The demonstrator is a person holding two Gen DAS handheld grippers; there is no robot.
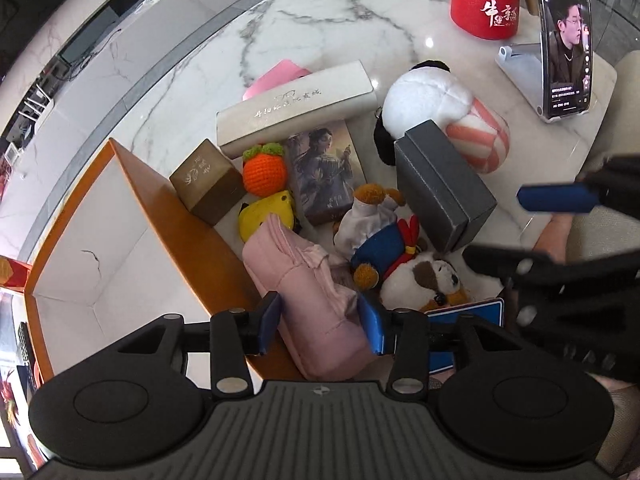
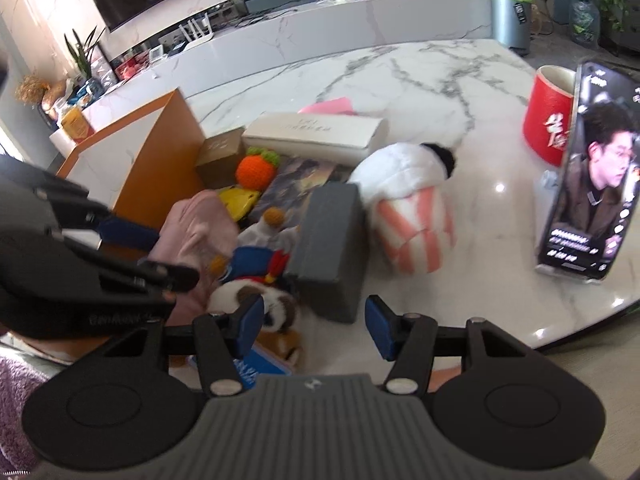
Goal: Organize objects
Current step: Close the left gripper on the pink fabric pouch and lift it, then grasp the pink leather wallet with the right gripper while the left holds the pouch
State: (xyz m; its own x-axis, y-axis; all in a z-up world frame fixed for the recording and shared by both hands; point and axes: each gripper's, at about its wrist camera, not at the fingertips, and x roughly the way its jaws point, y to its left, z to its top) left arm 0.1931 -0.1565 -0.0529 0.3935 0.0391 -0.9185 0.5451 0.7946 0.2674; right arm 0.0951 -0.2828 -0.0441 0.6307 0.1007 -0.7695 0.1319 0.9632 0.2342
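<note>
1. Our left tongs (image 1: 320,320) stand apart, straddling the pink pouch (image 1: 316,300); the pads sit close to its sides, but we judge they do not press on it. The pouch leans against the outer wall of the orange box (image 1: 192,224), which is open and empty inside.
2. Our right tongs (image 2: 316,328) stand apart with nothing between them, hovering over bare surface (image 2: 400,92) just in front of the grey box (image 2: 332,240).
3. Risk: the pouch is soft, so a shallow pinch may catch only fabric and let it sag or slip on the lift.
4. Risk: the bear in blue (image 1: 380,240) and the brown-and-white plush dog (image 1: 428,280) lie touching the pouch; a lift could drag them along.
5. Risk: the two tongs work near each other, so a sideways swing could make them collide.
6. Around: a yellow toy (image 1: 264,212), crocheted orange (image 1: 265,172), small brown box (image 1: 208,184), long white box (image 1: 296,108) and picture box (image 1: 326,168) crowd the wall.
7. Well apart: a panda plush (image 1: 436,116), red mug (image 1: 486,0) and phone on a stand (image 1: 566,40).
</note>
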